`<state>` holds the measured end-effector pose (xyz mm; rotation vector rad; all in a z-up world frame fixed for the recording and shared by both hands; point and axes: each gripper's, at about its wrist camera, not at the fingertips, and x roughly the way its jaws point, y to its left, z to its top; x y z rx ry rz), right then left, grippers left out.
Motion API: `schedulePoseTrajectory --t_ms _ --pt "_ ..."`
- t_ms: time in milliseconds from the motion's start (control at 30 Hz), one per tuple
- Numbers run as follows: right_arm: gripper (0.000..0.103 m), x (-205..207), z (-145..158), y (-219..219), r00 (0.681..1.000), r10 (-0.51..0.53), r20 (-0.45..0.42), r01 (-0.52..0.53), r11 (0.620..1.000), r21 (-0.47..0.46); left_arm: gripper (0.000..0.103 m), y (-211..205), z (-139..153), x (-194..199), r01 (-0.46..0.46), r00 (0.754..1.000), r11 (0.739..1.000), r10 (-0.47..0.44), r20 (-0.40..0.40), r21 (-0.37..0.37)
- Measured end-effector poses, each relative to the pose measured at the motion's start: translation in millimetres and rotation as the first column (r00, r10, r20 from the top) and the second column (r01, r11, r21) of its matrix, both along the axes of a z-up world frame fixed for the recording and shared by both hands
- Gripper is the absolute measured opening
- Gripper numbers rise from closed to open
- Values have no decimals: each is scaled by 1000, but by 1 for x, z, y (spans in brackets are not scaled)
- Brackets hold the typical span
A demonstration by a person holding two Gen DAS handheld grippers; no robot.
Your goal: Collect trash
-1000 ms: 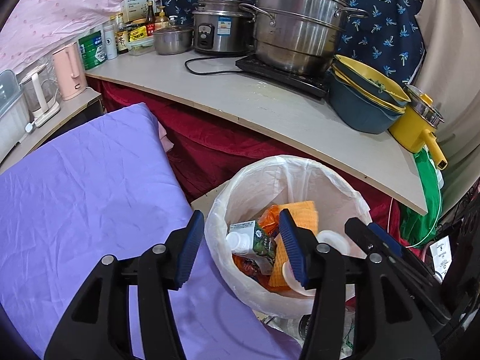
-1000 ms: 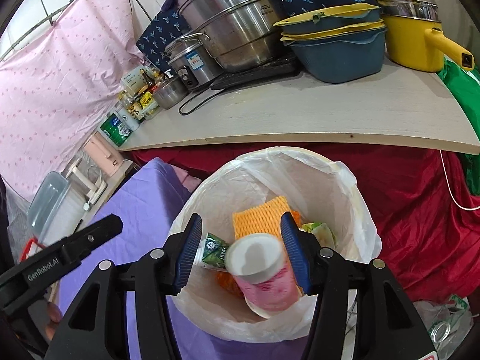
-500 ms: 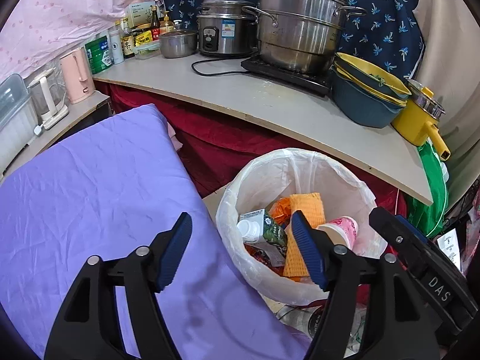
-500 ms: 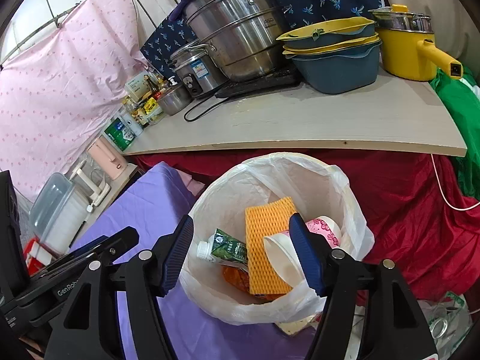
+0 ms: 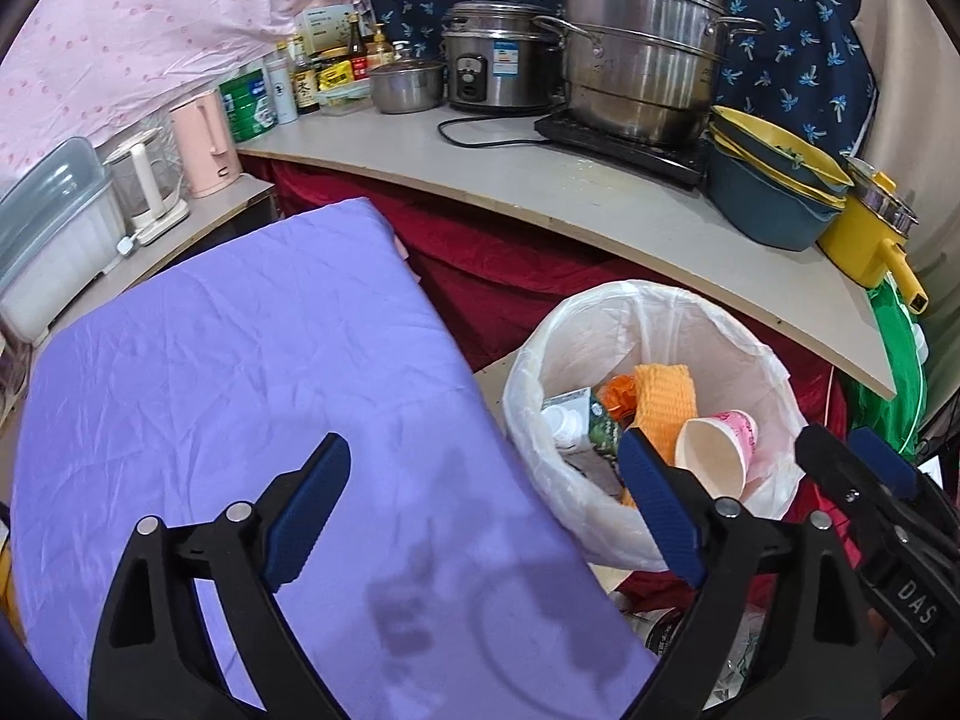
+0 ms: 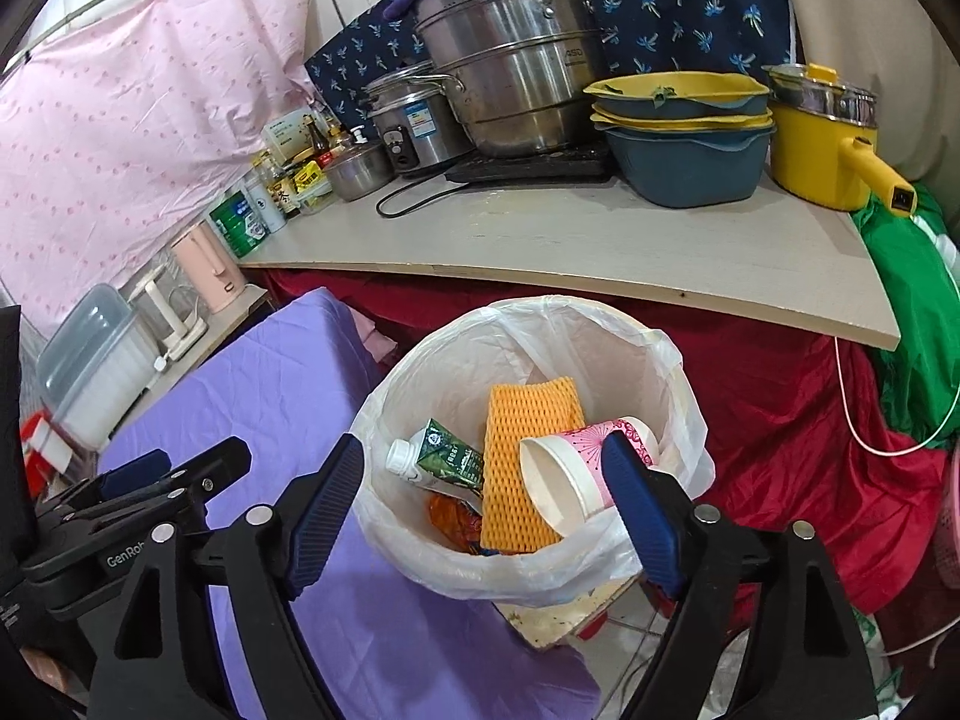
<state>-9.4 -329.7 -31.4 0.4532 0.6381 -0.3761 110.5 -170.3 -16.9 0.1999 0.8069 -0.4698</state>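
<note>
A trash bin lined with a white bag (image 5: 690, 312) (image 6: 540, 312) stands beside the purple-covered table (image 5: 210, 390) (image 6: 270, 396). Inside lie a pink-and-white paper cup (image 5: 717, 450) (image 6: 576, 480) on its side, an orange foam net (image 5: 663, 402) (image 6: 528, 450), a green drink carton (image 5: 576, 426) (image 6: 444, 456) and an orange wrapper. My left gripper (image 5: 486, 504) is open and empty above the table edge, left of the bin. My right gripper (image 6: 480, 504) is open and empty above the bin's near rim; it also shows in the left wrist view (image 5: 870, 480).
A counter (image 5: 540, 192) (image 6: 600, 240) behind the bin holds steel pots, a rice cooker, stacked blue-and-yellow bowls (image 6: 684, 138), a yellow pot (image 6: 822, 138) and bottles. Red cloth (image 6: 780, 420) hangs below it. Kettles and a plastic box (image 5: 54, 240) stand at left.
My right gripper opened and let the paper cup fall into the bin, then drew back. My left gripper also opened wider and pulled back and left over the purple table.
</note>
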Motion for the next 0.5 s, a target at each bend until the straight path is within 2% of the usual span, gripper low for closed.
schedulePoseTrajectory --t_ms 200,267,367,500 --pt "85 -11 9 17 1000 -3 -6 3 996 -89 89 15 -2 -12 -14 1000 999 13 21 35" --pt "87 -14 11 21 1000 3 -5 -4 995 -98 89 19 -3 -15 -19 1000 999 18 18 38" --pt "97 -20 12 27 1000 6 -8 -7 994 -107 89 28 -5 -23 -30 999 998 29 23 46" --pt "97 -26 8 35 1000 22 -20 -24 994 -106 91 37 -9 -29 -39 999 998 38 21 57"
